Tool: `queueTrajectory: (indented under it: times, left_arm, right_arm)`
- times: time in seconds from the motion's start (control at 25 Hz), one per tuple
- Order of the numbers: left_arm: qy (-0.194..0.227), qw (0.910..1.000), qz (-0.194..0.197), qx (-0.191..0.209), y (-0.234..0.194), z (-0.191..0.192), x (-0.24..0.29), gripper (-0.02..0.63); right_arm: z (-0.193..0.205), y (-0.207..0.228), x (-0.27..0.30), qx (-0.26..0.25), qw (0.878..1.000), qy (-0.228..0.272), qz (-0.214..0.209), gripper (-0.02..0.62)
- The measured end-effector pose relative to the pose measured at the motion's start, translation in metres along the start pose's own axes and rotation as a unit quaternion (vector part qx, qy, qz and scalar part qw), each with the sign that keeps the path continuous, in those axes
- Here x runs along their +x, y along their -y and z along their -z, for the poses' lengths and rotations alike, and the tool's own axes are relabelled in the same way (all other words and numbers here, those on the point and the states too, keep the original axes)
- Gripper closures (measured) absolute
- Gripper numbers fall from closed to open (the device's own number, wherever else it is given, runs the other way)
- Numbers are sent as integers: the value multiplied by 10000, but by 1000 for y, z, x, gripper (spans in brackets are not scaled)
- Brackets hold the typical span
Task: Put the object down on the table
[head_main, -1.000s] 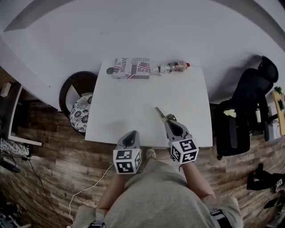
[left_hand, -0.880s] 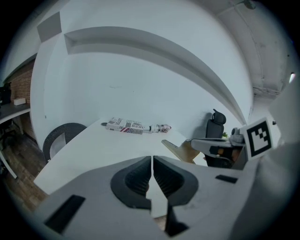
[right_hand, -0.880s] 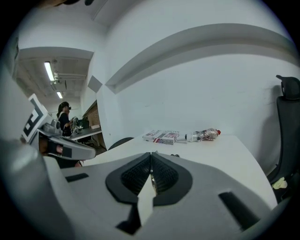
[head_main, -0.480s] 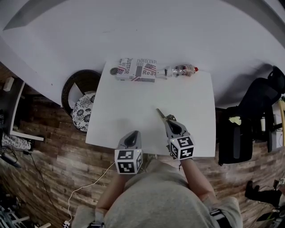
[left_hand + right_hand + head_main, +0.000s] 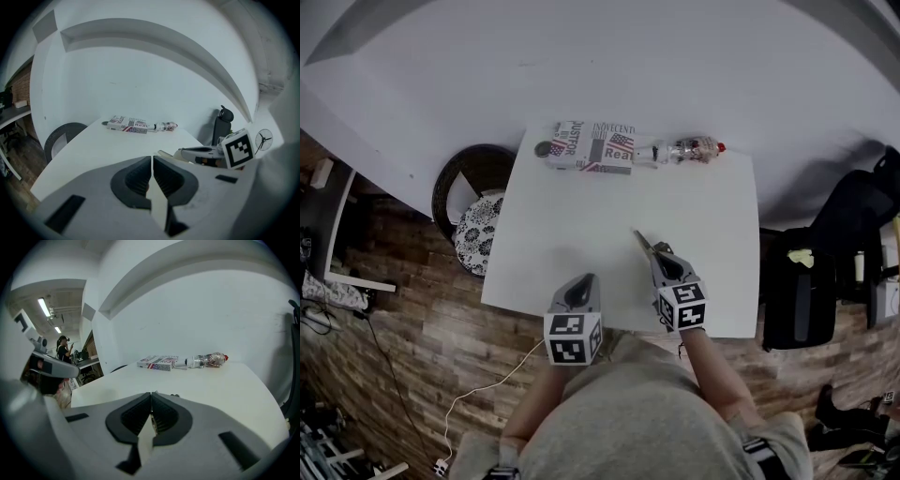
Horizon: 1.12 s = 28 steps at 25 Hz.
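A thin pale strip (image 5: 639,240), too small to identify, juts from the right gripper (image 5: 655,252), whose fingers are clamped on it, over the table (image 5: 572,225) near its near right edge. Whether its tip touches is unclear. The left gripper (image 5: 579,283) hangs at the near edge, fingers together and empty.

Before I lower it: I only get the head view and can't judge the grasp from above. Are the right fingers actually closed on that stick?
Observer: Yes. The right gripper has its fingers shut on the stick, which pokes out ahead of them.
Operator: And the left one, is it carrying anything?
Observer: No. The left gripper is shut, with nothing between its fingers.
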State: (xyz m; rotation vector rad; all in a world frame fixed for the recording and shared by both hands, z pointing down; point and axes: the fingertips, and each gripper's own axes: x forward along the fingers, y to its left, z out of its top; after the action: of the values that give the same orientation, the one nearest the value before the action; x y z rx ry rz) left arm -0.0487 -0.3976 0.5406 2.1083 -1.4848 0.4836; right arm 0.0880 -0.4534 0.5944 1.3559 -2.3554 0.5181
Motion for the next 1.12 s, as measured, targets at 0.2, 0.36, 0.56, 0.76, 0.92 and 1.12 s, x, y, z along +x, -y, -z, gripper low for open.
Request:
queueTrajectory:
  times: [0.2,0.36,0.56,0.76,0.92,1.12]
  left_arm:
    - [-28,10000,2,14,3,0,4,591]
    - [-32,10000,1,16,3,-1,9,591]
    - [-28,10000,-6,8,4,-2,10,591]
    - [-44,10000,-5,3,4,-1,11,591]
    - [-38,10000,-9,-2,5,1,10,591]
    - [-39,10000,-13,2,4,1,9,591]
  right_arm:
    - [7,7,4,-15,9999,-119,31,586]
    - [9,10,7,-85,9998,-168,24,584]
    - [10,15,7,-157,9997,-160,52,581]
    - [9,22,9,-356,9991,-195,137,574]
    - [12,31,9,-378,9987,-235,238,563]
    - [16,43,10,-375,9982,-319,347,549]
